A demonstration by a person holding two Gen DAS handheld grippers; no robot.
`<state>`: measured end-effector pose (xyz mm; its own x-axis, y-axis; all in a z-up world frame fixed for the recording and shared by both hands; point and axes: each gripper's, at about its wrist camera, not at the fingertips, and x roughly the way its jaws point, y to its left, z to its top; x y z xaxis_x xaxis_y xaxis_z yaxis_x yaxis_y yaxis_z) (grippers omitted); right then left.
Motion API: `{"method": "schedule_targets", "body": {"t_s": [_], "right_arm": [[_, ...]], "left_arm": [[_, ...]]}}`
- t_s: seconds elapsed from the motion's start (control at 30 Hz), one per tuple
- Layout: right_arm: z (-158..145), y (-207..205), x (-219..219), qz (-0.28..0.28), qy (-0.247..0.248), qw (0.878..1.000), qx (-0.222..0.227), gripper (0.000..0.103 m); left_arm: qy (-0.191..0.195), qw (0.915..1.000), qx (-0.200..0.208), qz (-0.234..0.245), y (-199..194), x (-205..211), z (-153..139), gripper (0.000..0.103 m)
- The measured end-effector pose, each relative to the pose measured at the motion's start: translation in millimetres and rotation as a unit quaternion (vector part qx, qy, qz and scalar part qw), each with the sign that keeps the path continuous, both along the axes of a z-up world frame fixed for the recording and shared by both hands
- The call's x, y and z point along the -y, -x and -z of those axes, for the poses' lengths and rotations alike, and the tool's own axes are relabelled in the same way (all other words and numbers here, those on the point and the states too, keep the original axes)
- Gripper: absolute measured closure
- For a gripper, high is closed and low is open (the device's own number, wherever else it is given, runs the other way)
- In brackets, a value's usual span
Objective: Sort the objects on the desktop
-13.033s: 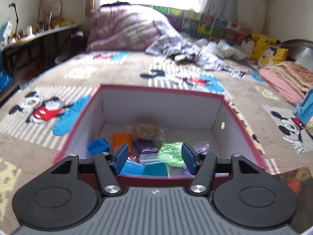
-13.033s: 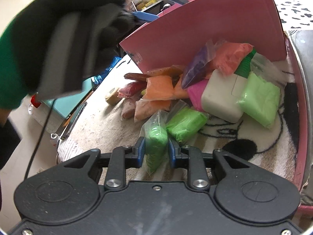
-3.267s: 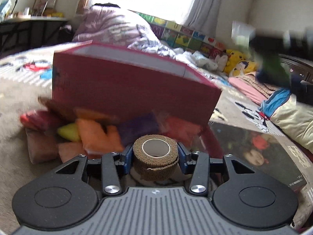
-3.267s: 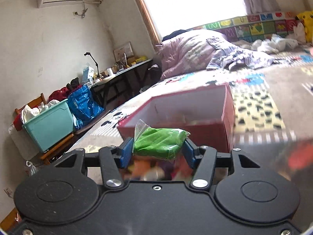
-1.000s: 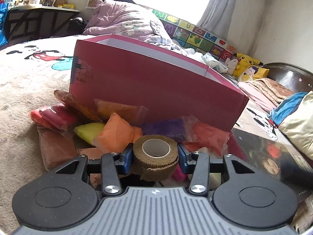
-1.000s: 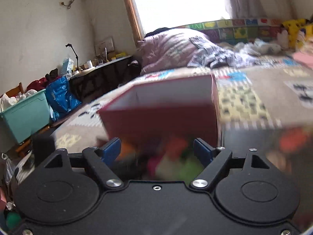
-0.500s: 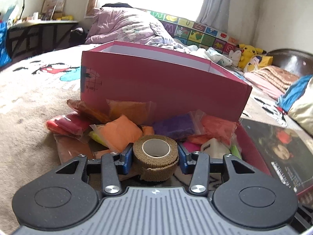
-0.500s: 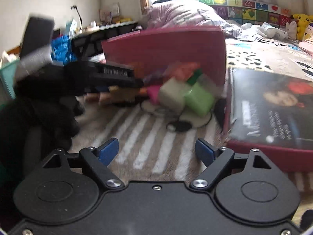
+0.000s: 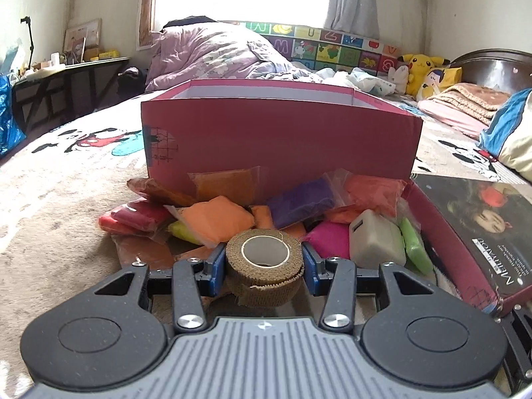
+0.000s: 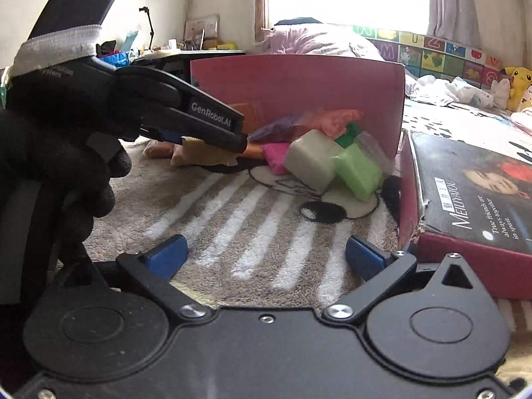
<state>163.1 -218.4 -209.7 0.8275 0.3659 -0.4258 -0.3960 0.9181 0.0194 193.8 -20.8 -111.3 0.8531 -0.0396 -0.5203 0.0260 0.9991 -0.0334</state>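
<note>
My left gripper (image 9: 264, 262) is shut on a brown roll of tape (image 9: 264, 261), held just in front of a heap of coloured clay bags (image 9: 216, 219) and a white charger block (image 9: 374, 242). Behind the heap stands the pink box (image 9: 279, 136), open at the top. In the right wrist view my right gripper (image 10: 264, 257) hangs low over the striped rug, its jaws opening wide with nothing between them. The left gripper (image 10: 206, 133) reaches in from the left there, held by a black-gloved hand (image 10: 56, 166), near the charger block (image 10: 311, 159) and a light green bag (image 10: 357, 171).
The box's lid (image 9: 465, 232) with a printed portrait lies on the right, also seen as the lid (image 10: 465, 193) in the right wrist view. Rumpled bedding (image 9: 212, 56), plush toys (image 9: 419, 66) and folded blankets (image 9: 465, 103) lie beyond the box. A dark desk (image 9: 66, 76) stands at the far left.
My right gripper has dropped low toward the rug and its jaws have spread wider, empty. The left gripper has rolled slightly and still holds the tape roll.
</note>
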Motion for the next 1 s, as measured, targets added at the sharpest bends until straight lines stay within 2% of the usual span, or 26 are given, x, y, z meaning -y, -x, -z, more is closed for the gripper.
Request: {"method": "schedule_targets", "body": {"t_s": [0.13, 0.23, 0.37, 0.47, 0.6, 0.8, 1.0], "right_arm": [[2.9, -1.3, 1.0, -0.004, -0.007, 1.000, 0.006, 0.001], [2.9, 1.8, 0.6, -0.006, -0.012, 1.000, 0.008, 0.001], [3.7, 2.4, 1.3, -0.009, -0.016, 1.000, 0.008, 0.001], [3.6, 1.8, 1.3, -0.012, -0.017, 1.000, 0.006, 0.001], [1.2, 1.1, -3.5, -0.010, -0.003, 1.000, 0.003, 0.001], [-0.6, -1.0, -5.7, -0.005, -0.003, 1.000, -0.007, 0.001], [-0.4, -1.5, -6.1, -0.006, -0.003, 1.000, -0.007, 0.001]], "left_arm": [[-0.006, 1.0000, -0.001, -0.003, 7.0, 0.1, -1.5, 0.059], [0.007, 0.9999, 0.002, -0.006, 13.1, -3.3, -7.7, 0.059], [0.028, 0.9993, 0.025, -0.003, 26.4, -7.9, -25.0, 0.059], [0.024, 0.9987, 0.046, 0.003, 35.0, -6.9, -37.6, 0.059], [0.025, 0.9983, 0.052, 0.005, 39.3, -5.1, -46.9, 0.059], [0.037, 0.9978, 0.054, 0.007, 31.2, -2.7, -62.7, 0.059], [0.034, 0.9964, 0.076, 0.015, 7.6, 2.2, -94.4, 0.059]]}}
